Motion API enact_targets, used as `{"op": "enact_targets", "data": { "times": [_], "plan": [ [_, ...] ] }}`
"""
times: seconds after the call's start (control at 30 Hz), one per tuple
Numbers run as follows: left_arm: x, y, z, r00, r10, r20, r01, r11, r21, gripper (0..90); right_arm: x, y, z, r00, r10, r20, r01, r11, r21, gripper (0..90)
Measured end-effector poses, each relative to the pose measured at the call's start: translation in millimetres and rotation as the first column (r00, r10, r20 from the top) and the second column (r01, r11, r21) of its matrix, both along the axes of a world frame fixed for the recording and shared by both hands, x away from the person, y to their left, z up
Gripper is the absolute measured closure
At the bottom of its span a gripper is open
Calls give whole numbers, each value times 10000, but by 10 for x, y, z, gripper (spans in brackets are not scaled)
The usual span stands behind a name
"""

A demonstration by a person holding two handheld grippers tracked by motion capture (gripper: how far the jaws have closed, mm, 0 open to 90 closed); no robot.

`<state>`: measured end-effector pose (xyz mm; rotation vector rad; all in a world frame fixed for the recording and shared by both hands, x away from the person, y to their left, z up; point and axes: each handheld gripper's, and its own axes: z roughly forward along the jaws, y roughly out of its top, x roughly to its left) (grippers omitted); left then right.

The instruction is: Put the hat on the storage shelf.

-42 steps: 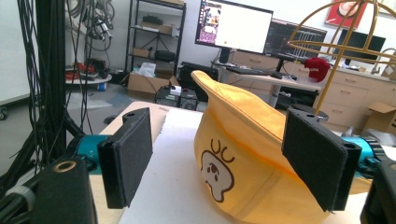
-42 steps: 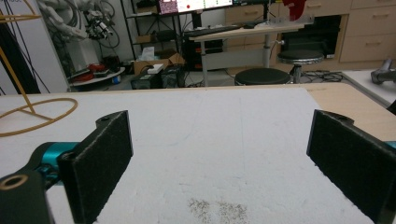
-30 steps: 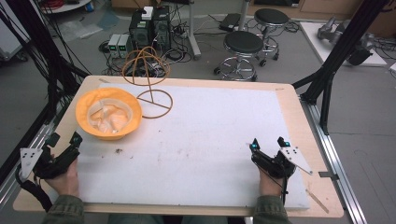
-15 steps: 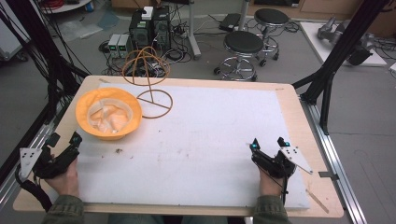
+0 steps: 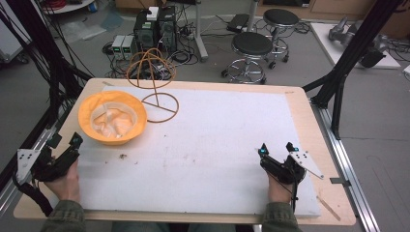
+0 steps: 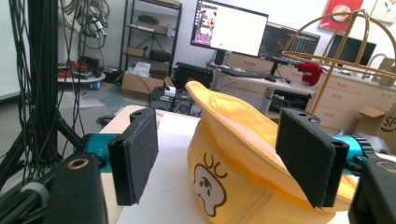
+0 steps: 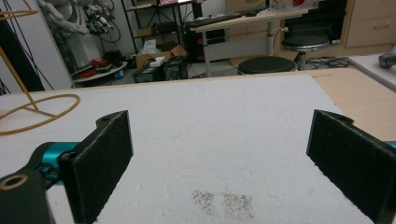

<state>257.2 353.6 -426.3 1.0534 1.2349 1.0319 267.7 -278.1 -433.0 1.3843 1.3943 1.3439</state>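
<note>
High view: a yellow hat (image 5: pixel 112 118) lies crown down, opening up, at the far left of the white sheet (image 5: pixel 208 150) on the tabletop (image 5: pixel 309 113), touching the base ring of a gold wire stand (image 5: pixel 153 79). Stools (image 5: pixel 251 46) stand beyond. Left tongs (image 5: pixel 65 146) and right tongs (image 5: pixel 277 149) rest apart at the near corners, holding nothing.

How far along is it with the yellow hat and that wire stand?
Nothing looks done: the yellow hat lies brim-up on the white mat, beside the wire stand. Nothing is in hand; the left gripper and right gripper are open. Any grasping or hanging remains.
</note>
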Motion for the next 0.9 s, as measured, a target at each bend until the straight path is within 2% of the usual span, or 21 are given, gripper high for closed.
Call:
{"op": "enact_targets", "data": {
  "times": [0.13, 0.3, 0.33, 0.37, 0.43, 0.6, 0.73, 0.9],
  "plan": [
    [53, -31, 89, 9993, -158, -333, 168, 9994, 294, 269, -2, -3, 1, 10000, -13, -6, 13, 10000, -6, 58],
    [129, -55, 210, 9992, -195, -363, 221, 9971, 722, 250, -14, 2, 8, 9999, -29, 105, 30, 9999, -119, 58],
    [203, -40, 232, 9970, -436, -642, 472, 9973, 559, 244, -15, 5, 8, 10000, -7, 85, 8, 10000, -91, 58],
    [203, -40, 232, 9970, -436, -642, 472, 9973, 559, 236, -15, 5, 8, 10000, -7, 85, 8, 10000, -91, 58],
    [264, -15, 253, 9943, -519, -936, 563, 9974, 450, 225, -13, 7, 7, 10000, -16, 84, 16, 10000, -64, 58],
    [357, -18, 306, 9936, -524, -1001, 568, 9975, 415, 222, -7, -4, 6, 9999, 26, 143, -25, 10000, -66, 58],
    [420, -50, 350, 9913, -574, -1185, 650, 9960, 611, 195, -6, 4, 4, 10000, 80, 55, -80, 10000, -12, 58],
    [487, -33, 386, 9919, -320, -1233, 388, 9978, 535, 178, -10, 3, 6, 9999, 82, 61, -82, 10000, 20, 58]
  ]
}}
